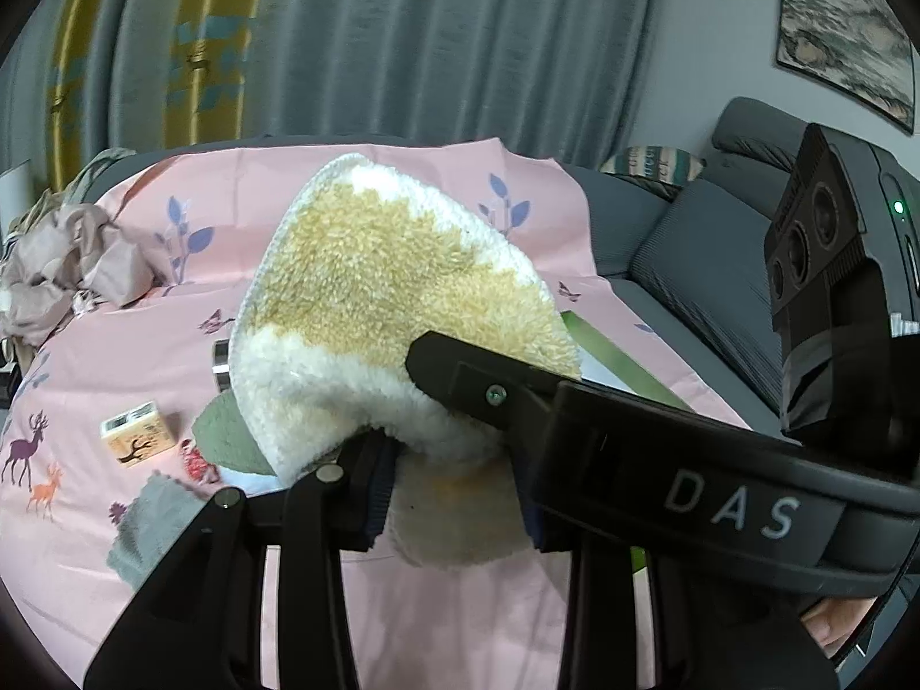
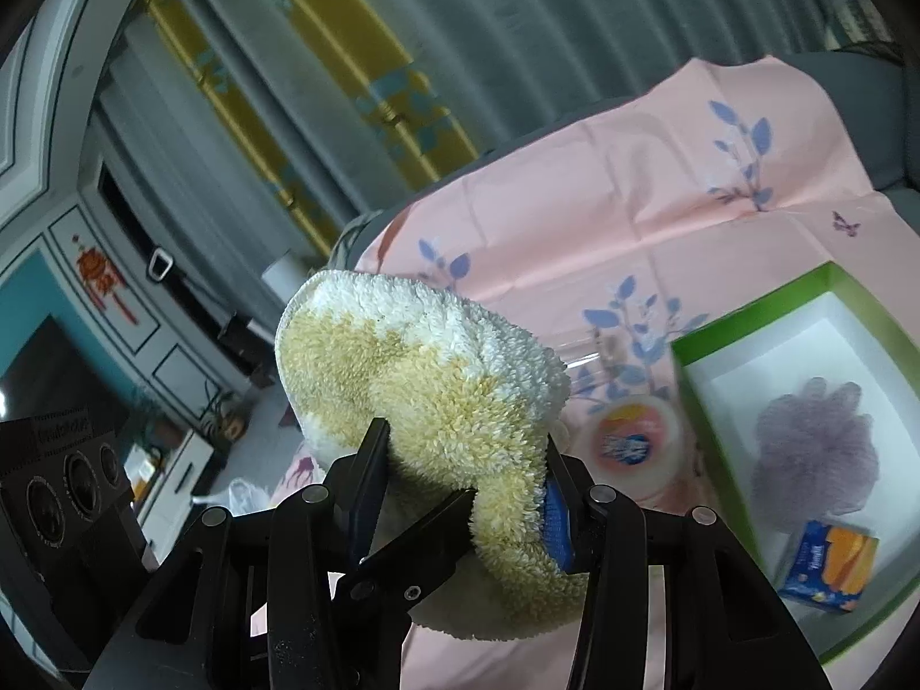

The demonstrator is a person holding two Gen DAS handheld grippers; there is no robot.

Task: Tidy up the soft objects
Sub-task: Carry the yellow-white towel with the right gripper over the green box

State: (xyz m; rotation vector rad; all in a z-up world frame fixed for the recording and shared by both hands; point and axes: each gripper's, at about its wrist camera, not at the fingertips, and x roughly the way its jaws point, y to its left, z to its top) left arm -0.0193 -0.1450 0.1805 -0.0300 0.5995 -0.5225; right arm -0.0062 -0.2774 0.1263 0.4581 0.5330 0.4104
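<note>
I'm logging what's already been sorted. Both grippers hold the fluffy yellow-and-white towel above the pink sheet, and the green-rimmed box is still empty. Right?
Not quite: the green-rimmed box is not empty. The right wrist view shows a purple mesh item inside it. The rest stands: left gripper and right gripper both hold the towel above the pink sheet.

A framed painting [image 1: 845, 23] hangs above a grey sofa [image 1: 707, 264]; striped curtains [image 1: 356, 40] behind.
</note>
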